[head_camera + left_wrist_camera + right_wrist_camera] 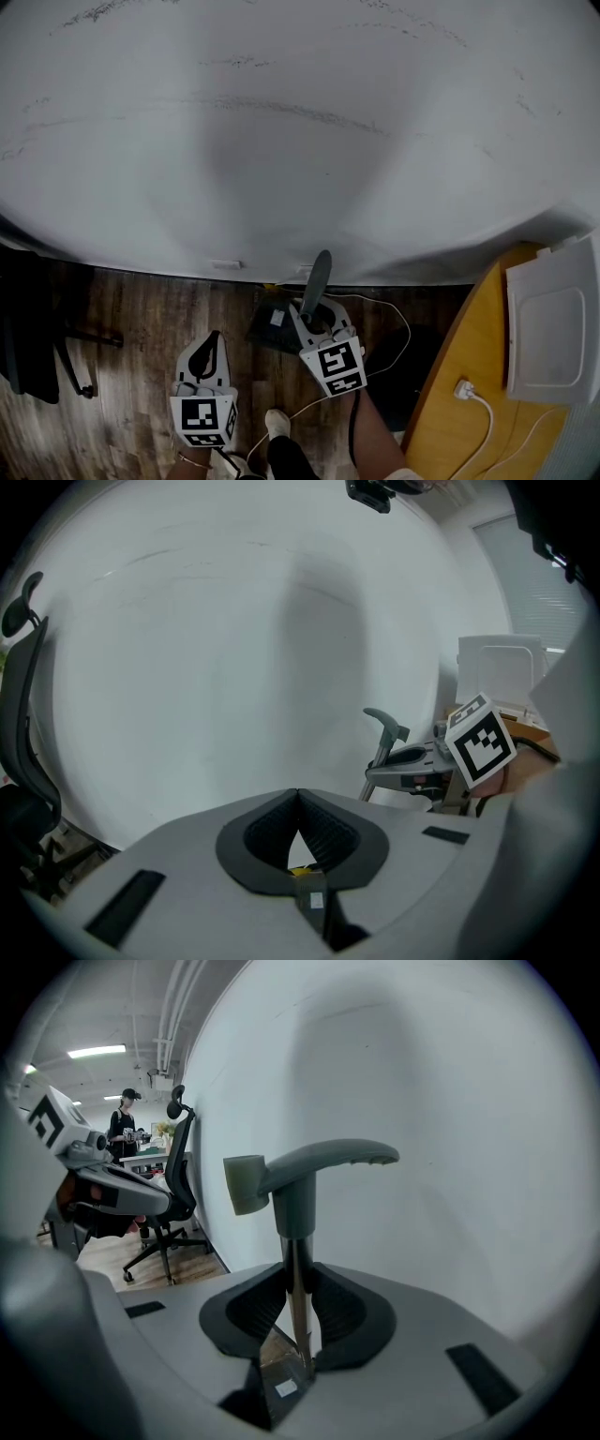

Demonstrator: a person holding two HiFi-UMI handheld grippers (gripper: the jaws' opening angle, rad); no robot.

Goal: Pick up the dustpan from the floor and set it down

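No legible text, no readable labels

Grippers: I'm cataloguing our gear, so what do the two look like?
The left gripper and right gripper match: pale grey bodies, dark ribbed pads tapering to a point, and a white cube with black square markers at the back of each.

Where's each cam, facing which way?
Head view: on the head, steeply down at wall and floor; left gripper, right gripper, forearm show.
Left gripper view: rides it, faces the wall past shut jaws.
Right gripper view: rides it, faces the wall past the clamped dustpan handle.
Shared: each gripper view catches the other gripper.
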